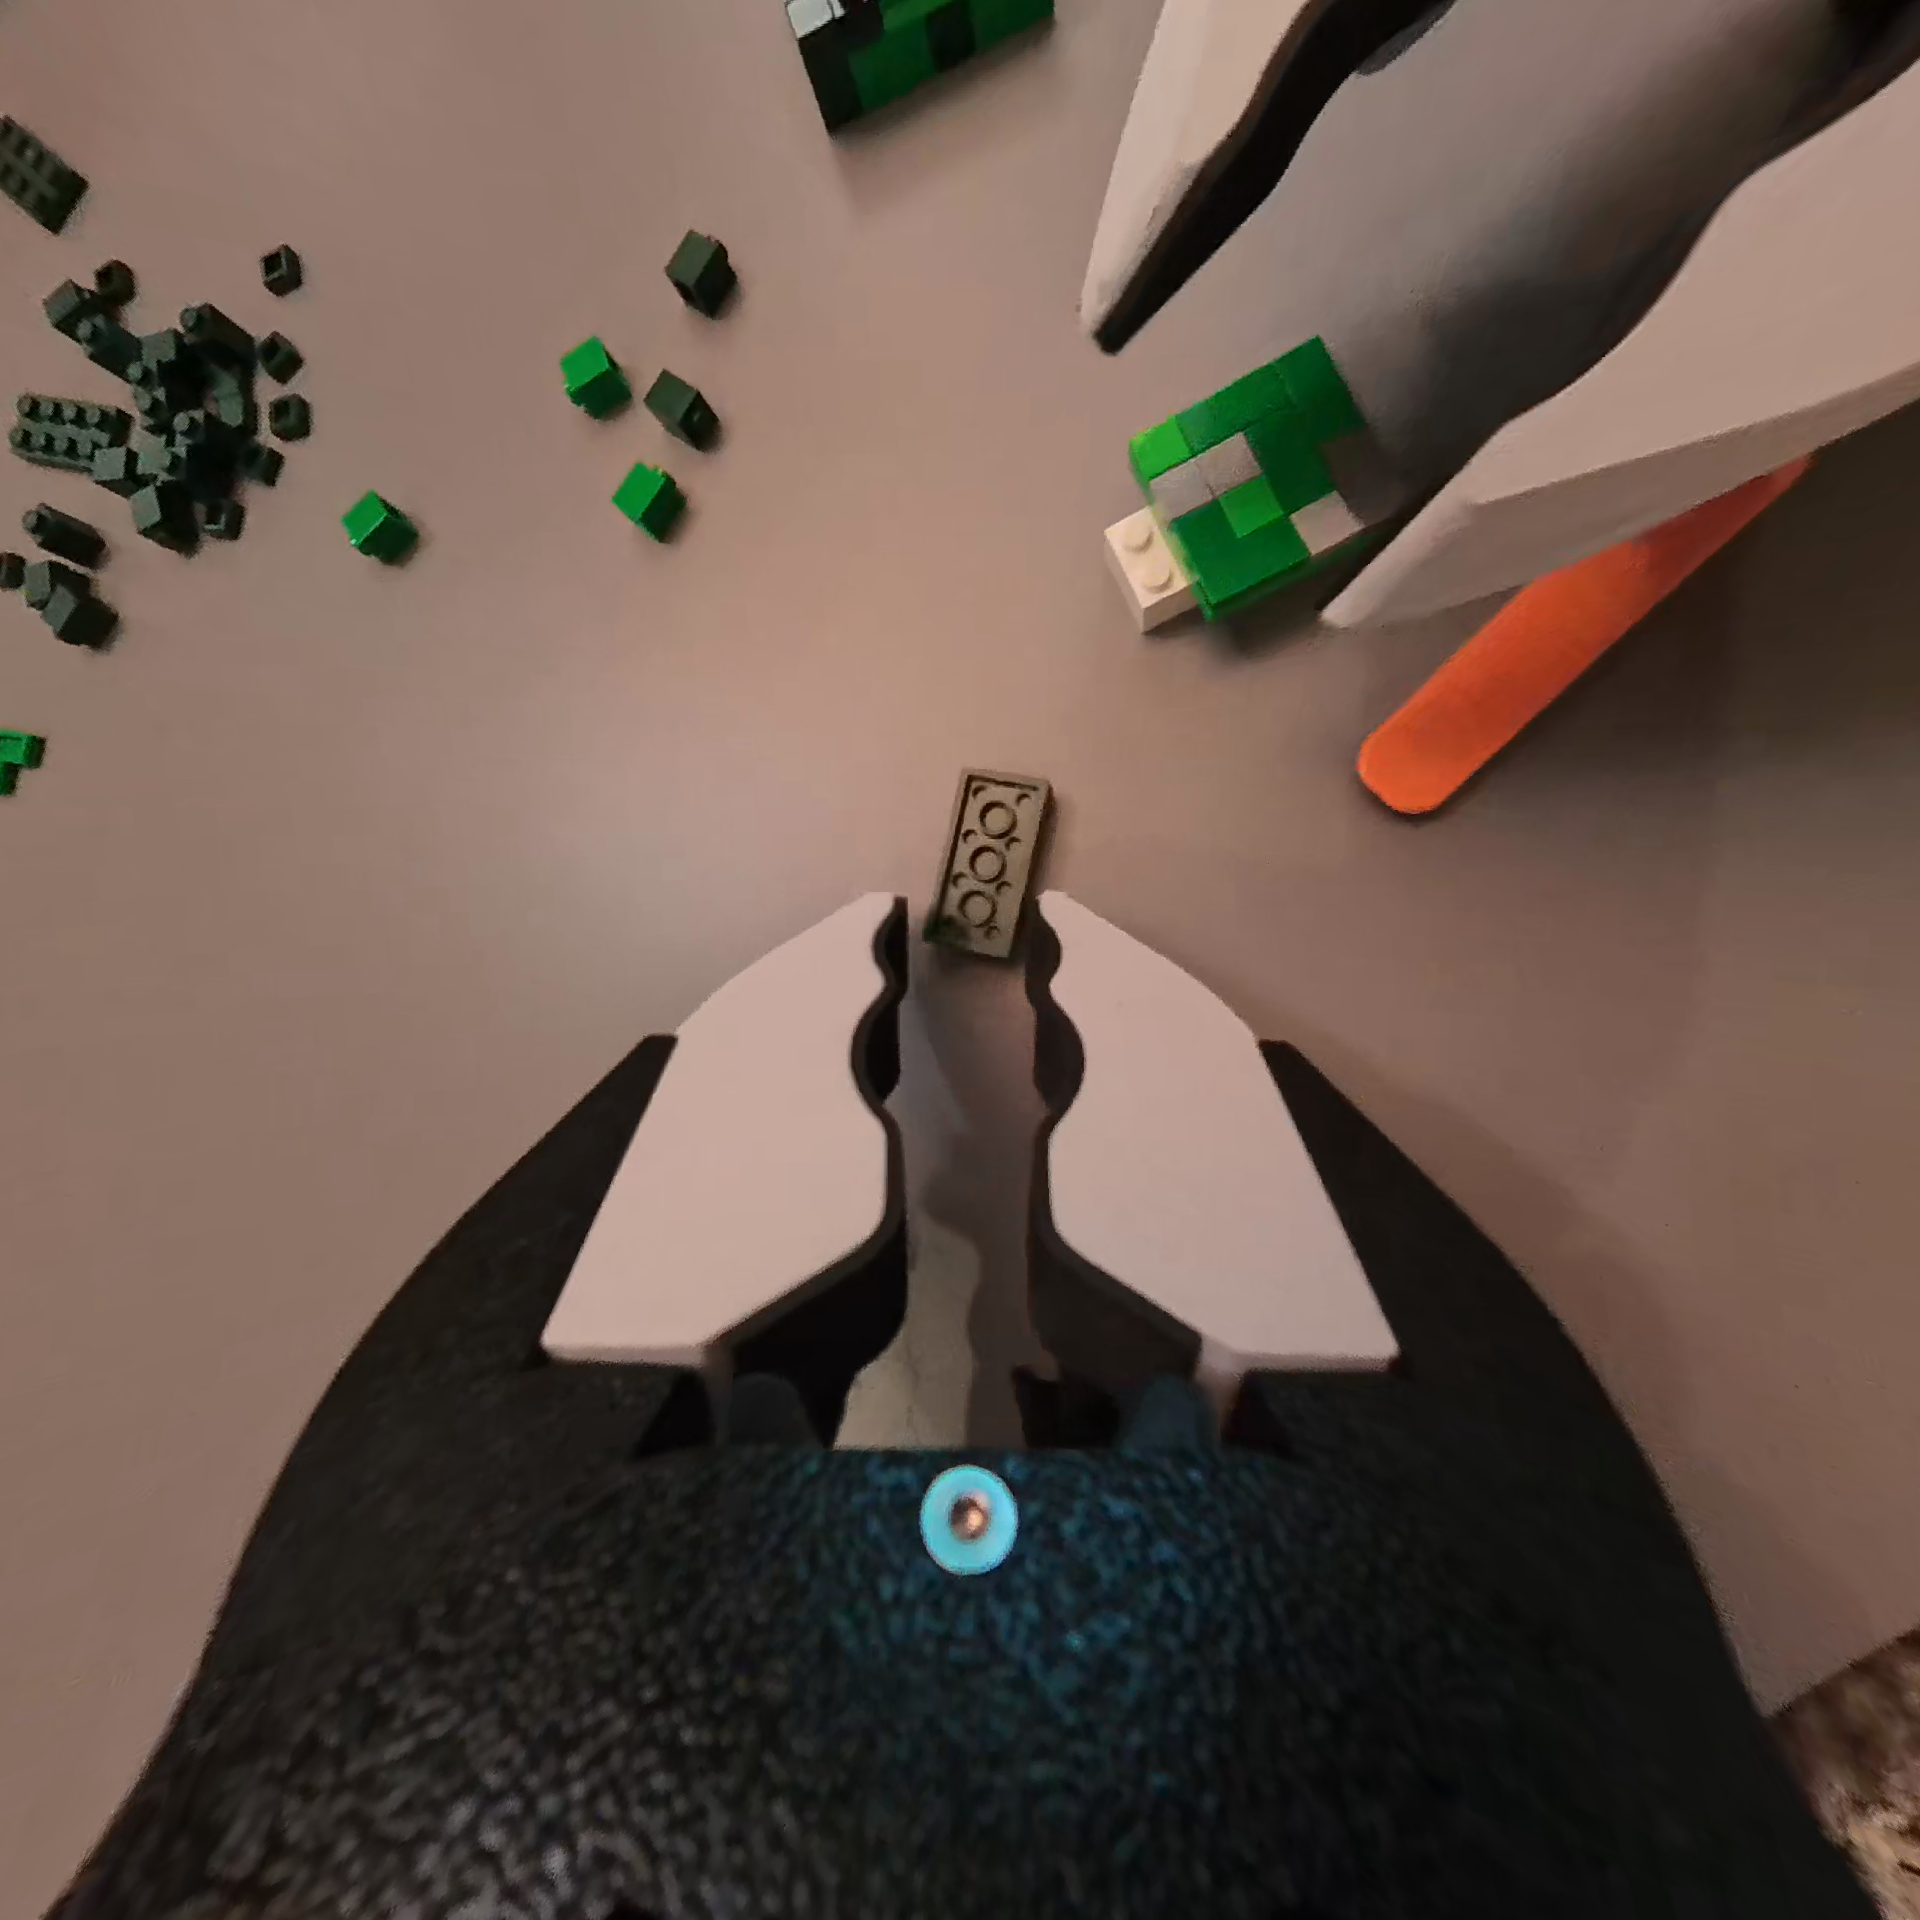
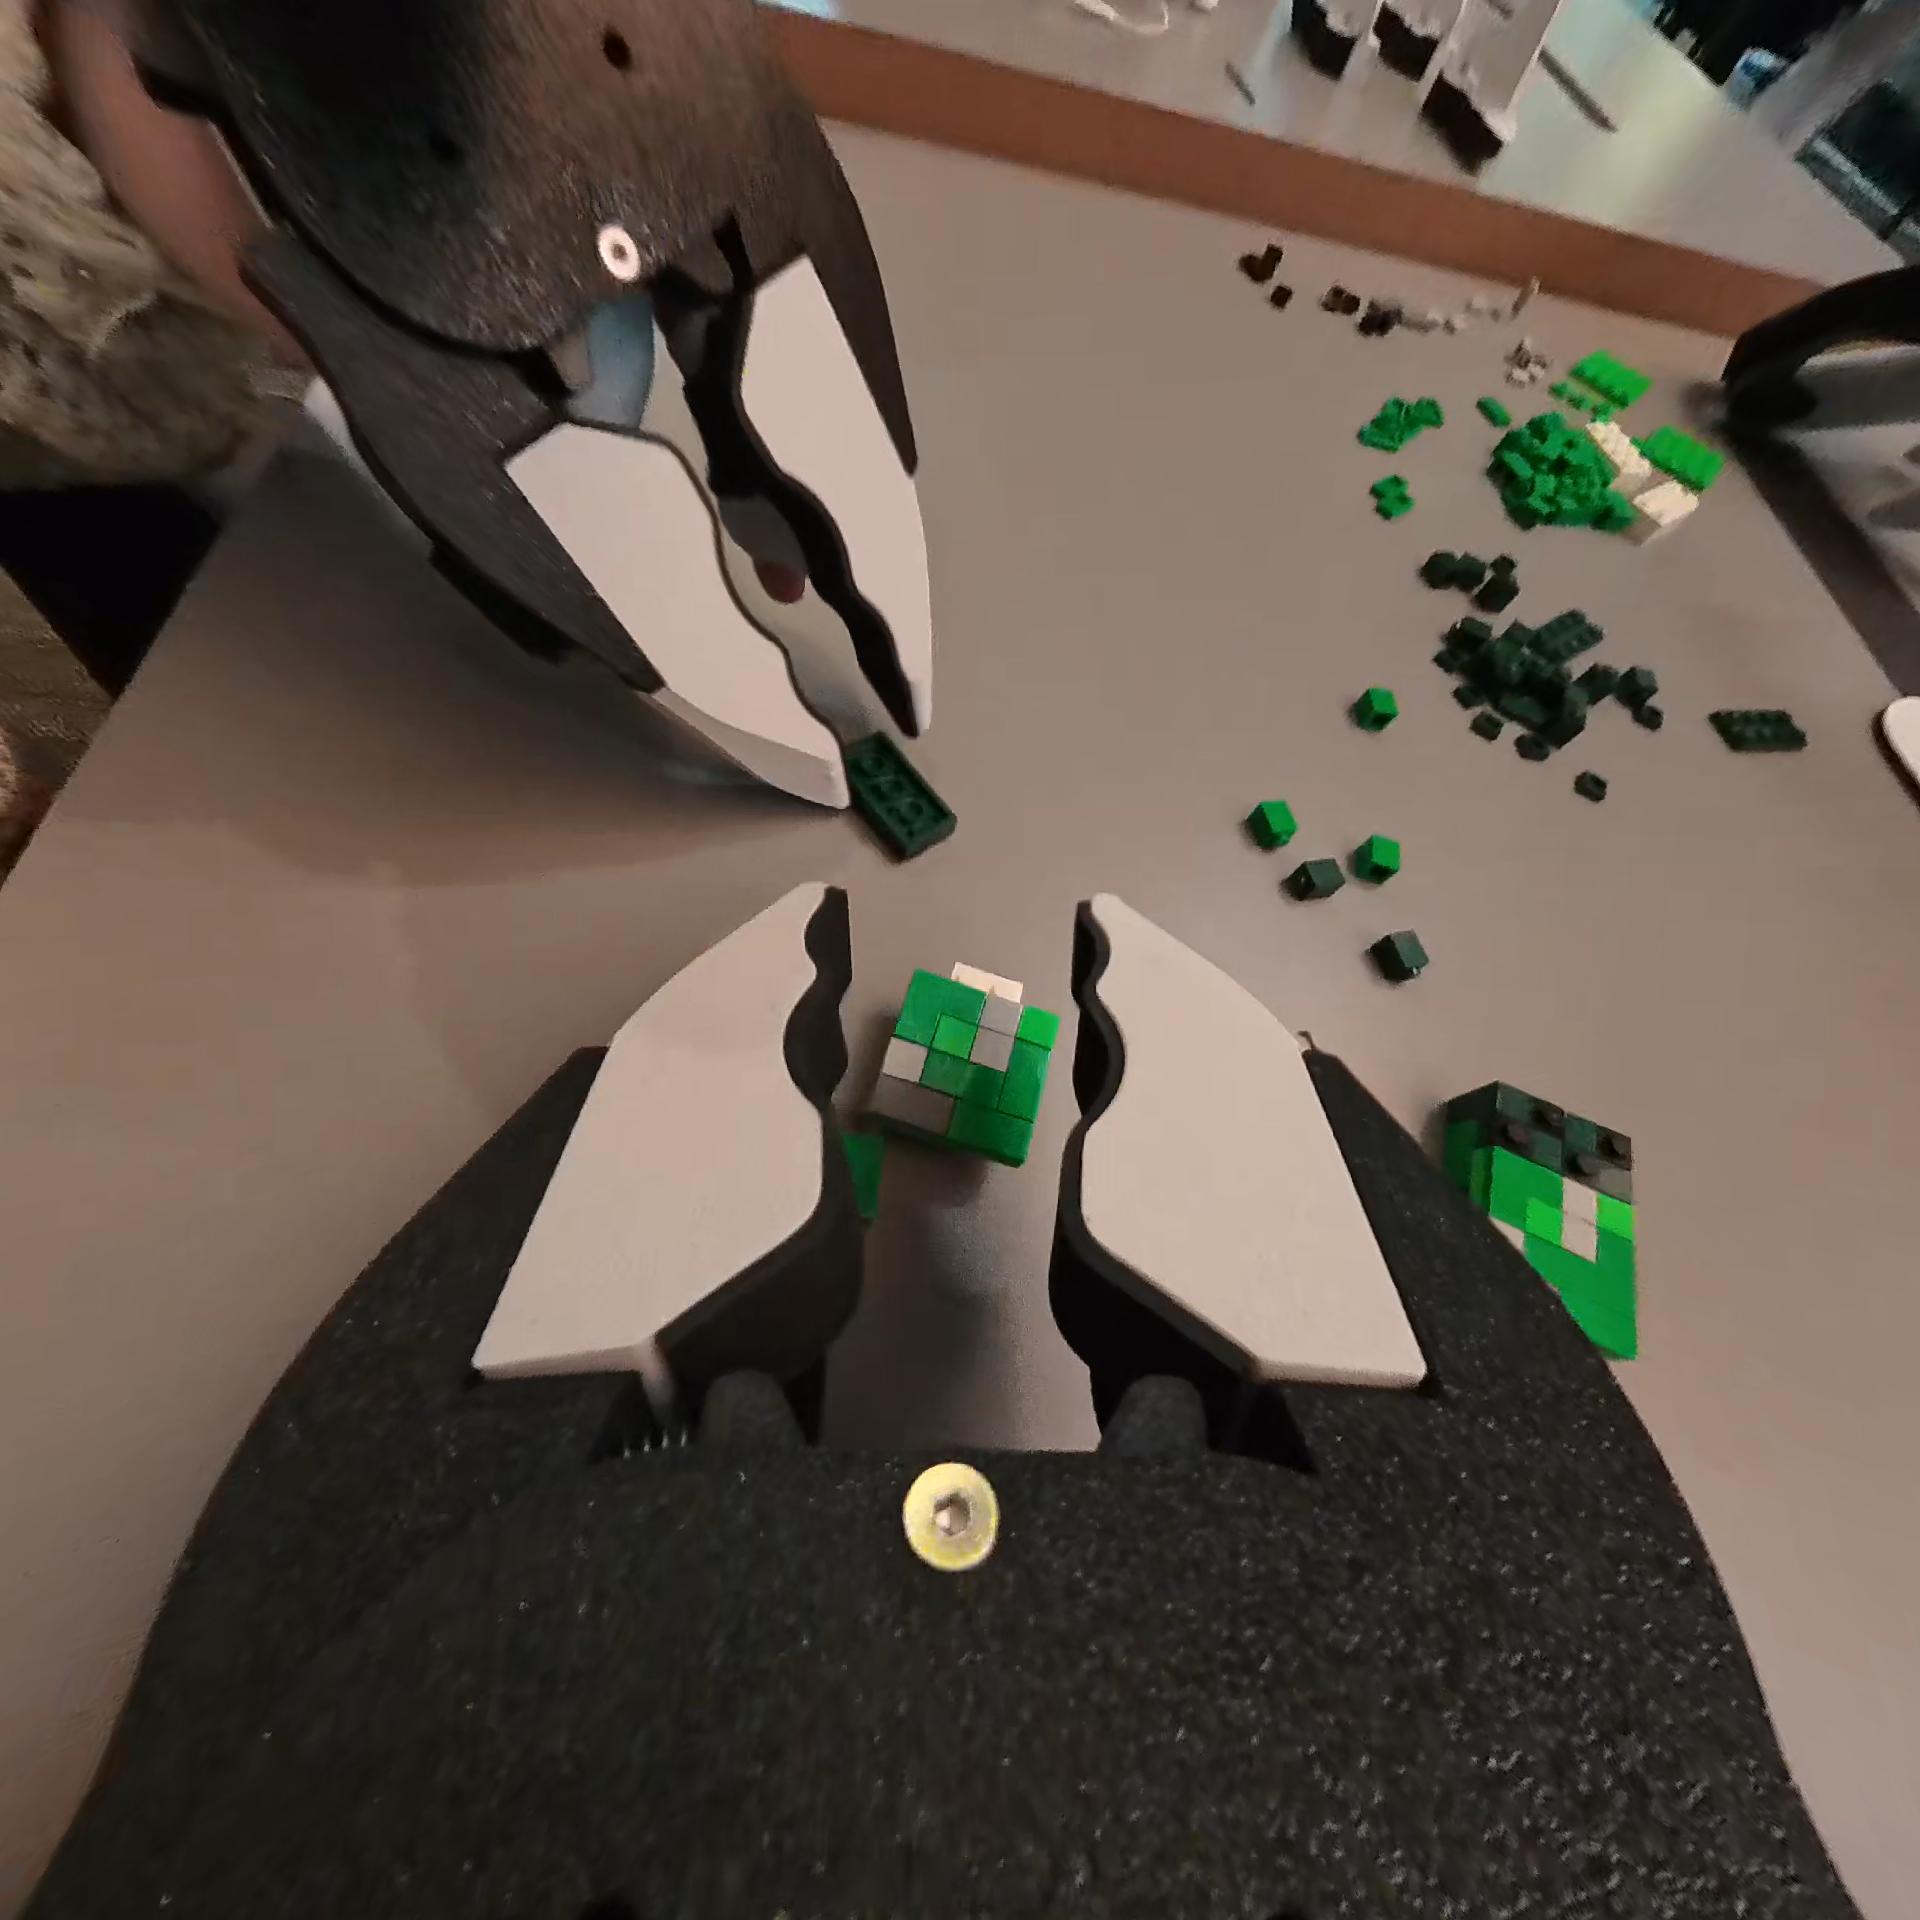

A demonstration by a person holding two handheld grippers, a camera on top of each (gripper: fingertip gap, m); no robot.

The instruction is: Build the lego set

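Note:
A dark green flat plate (image 1: pixel 992 857) lies upside down on the grey table. My left gripper (image 1: pixel 971 914) is open, its tips on either side of the plate's near end; it also shows in the right wrist view (image 2: pixel 878 753) by the plate (image 2: pixel 899 795). My right gripper (image 2: pixel 961 914) is open around a small green and grey build (image 2: pixel 971 1070) with a white brick (image 1: pixel 1148 566) sticking out of it. The build (image 1: pixel 1247 478) rests on the table between the right gripper's fingers (image 1: pixel 1558 468).
A second green build (image 2: pixel 1548 1195) lies right of my right gripper. An orange brick separator (image 1: pixel 1558 665) lies under the right gripper. A dark green pile (image 1: pixel 156 416) and loose small cubes (image 1: pixel 592 374) lie left. A bright green pile (image 2: pixel 1558 468) sits farther back, near the table's brown edge (image 2: pixel 1143 156). Across from one pair of fingers to the other is roughly 7 centimeters.

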